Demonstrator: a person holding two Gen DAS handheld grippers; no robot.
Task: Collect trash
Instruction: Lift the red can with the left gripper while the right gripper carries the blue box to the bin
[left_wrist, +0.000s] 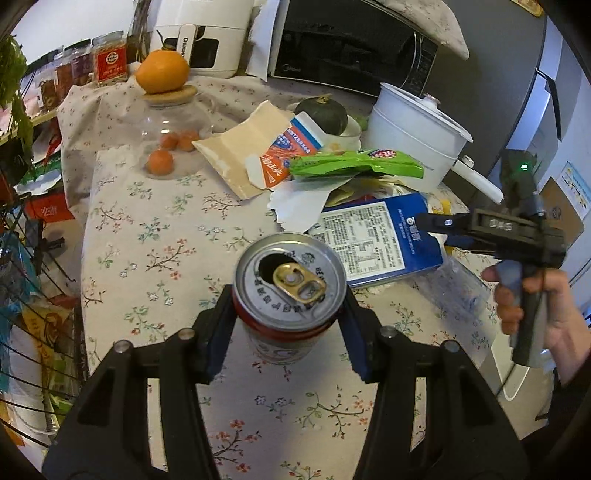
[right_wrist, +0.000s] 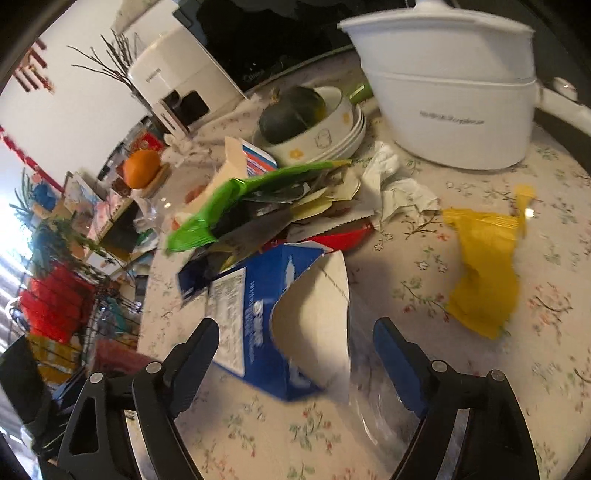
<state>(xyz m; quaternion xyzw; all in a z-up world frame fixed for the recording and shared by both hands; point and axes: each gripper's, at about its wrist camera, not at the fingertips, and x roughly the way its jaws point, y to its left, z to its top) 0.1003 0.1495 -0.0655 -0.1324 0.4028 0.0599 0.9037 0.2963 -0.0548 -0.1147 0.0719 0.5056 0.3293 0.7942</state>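
Observation:
My left gripper (left_wrist: 290, 325) is shut on an opened red and white drink can (left_wrist: 291, 284), held upright over the floral tablecloth (left_wrist: 155, 236). My right gripper (right_wrist: 295, 354) is open, its fingers either side of a torn blue carton (right_wrist: 266, 325); it also shows in the left wrist view (left_wrist: 432, 221) above that carton (left_wrist: 380, 240). A green wrapper (right_wrist: 221, 206), also seen from the left (left_wrist: 354, 164), lies on a paper heap. A yellow wrapper (right_wrist: 484, 273) and crumpled tissue (right_wrist: 402, 192) lie to the right.
A white cooking pot (right_wrist: 450, 92) stands at the back right, bowls holding a dark squash (right_wrist: 295, 110) beside it. A glass jar topped by an orange (left_wrist: 162, 70) stands at the back left, a microwave (left_wrist: 351, 44) behind. A wire rack (left_wrist: 29, 295) borders the table's left.

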